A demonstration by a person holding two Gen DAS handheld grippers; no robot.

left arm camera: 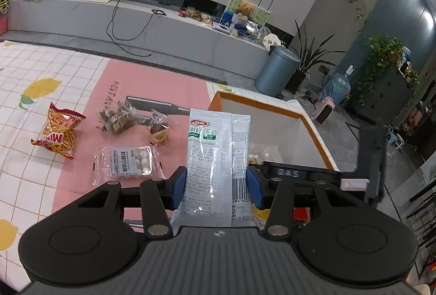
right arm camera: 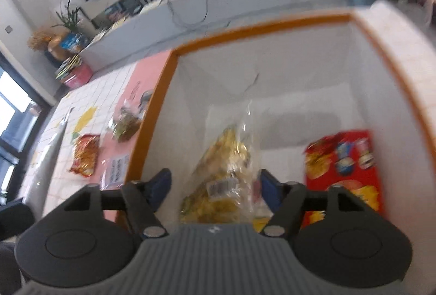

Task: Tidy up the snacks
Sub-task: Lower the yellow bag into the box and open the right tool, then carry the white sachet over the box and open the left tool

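Note:
My left gripper (left arm camera: 217,186) is shut on a pale grey sachet (left arm camera: 218,147), which stands upright between the blue pads, to the left of the white box with an orange rim (left arm camera: 310,126). My right gripper (right arm camera: 215,186) hangs open over the inside of the box (right arm camera: 163,93). A clear bag of yellow snacks (right arm camera: 223,175) lies below and between its fingers, and the pads stand apart from it. A red snack bag (right arm camera: 346,164) lies in the box to the right.
On the pink mat lie an orange bag of stick snacks (left arm camera: 58,135), a clear pack of white balls (left arm camera: 129,162), a clear bag of brown pieces (left arm camera: 118,119) and a small packet (left arm camera: 159,131). A dark bar (left arm camera: 155,104) lies behind them. The right wrist view is blurred.

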